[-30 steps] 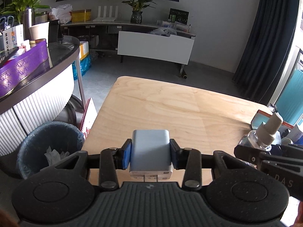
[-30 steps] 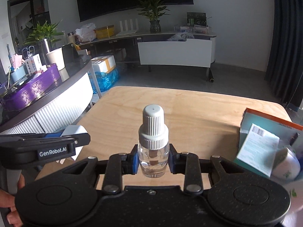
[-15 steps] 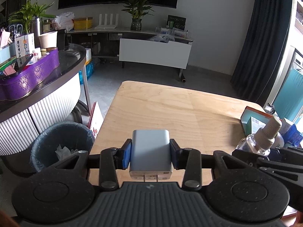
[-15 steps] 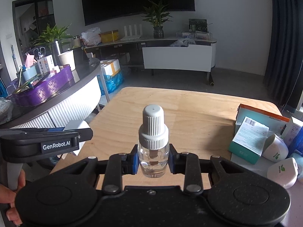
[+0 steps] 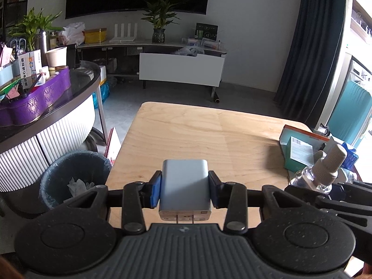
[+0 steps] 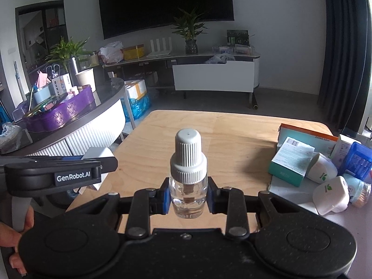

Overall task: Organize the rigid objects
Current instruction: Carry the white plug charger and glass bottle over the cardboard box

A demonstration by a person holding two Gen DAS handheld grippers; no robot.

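My left gripper (image 5: 185, 191) is shut on a grey-blue rectangular charger block (image 5: 184, 186), held above the near edge of the wooden table (image 5: 209, 134). My right gripper (image 6: 187, 195) is shut on a clear glass bottle (image 6: 188, 186) with a ribbed white cap, upright over the table's near side. In the left wrist view that bottle (image 5: 318, 169) shows at the right, gripped by the right gripper. In the right wrist view the left gripper's body (image 6: 58, 174) crosses the left side, with the charger's pale corner (image 6: 98, 153) behind it.
A pile at the table's right edge holds teal boxes (image 6: 290, 160), white rounded plugs (image 6: 330, 191) and a blue basket (image 6: 355, 160). A bin (image 5: 72, 181) stands on the floor left of the table. A curved counter (image 5: 46, 121) with a purple tray (image 5: 34, 102) lies further left. A hand (image 6: 9, 234) grips the left handle.
Both grippers have drawn back and risen a little, each keeping its object. More of the table and the pile at its right edge has come into view.
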